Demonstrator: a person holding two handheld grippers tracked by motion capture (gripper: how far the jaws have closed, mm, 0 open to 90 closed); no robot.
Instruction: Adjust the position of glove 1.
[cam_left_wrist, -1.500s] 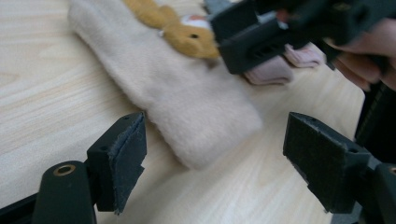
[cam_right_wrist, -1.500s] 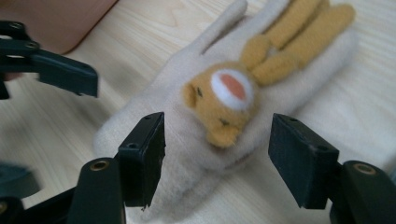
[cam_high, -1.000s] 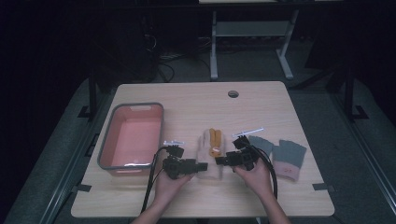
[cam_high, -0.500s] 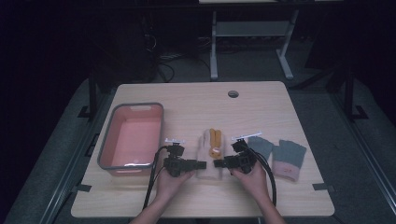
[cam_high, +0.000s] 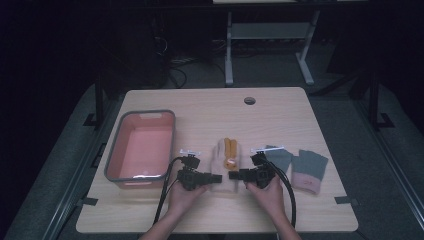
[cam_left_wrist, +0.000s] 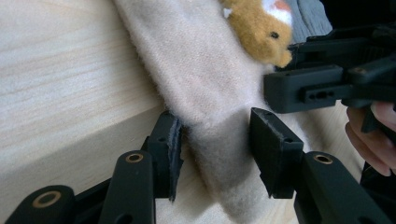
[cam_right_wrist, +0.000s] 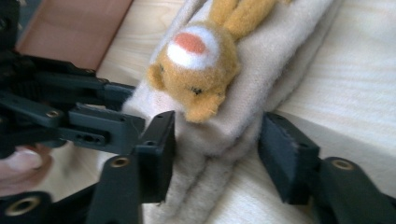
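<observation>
our left gripper (cam_left_wrist: 217, 158) and right gripper (cam_right_wrist: 215, 154) are both spread wide, each straddling the cream glove (cam_high: 224, 167) without clamping. it lies mid-table, long axis pointing away from us, cuff nearest, beside the pink bin (cam_high: 116, 162).

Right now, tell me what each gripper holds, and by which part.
Nothing is clamped yet. Both the left gripper and right gripper stand open, straddling opposite edges of the cream glove's cuff end.

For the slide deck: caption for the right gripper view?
Open right gripper straddles the cream glove just below its orange animal face.
</observation>
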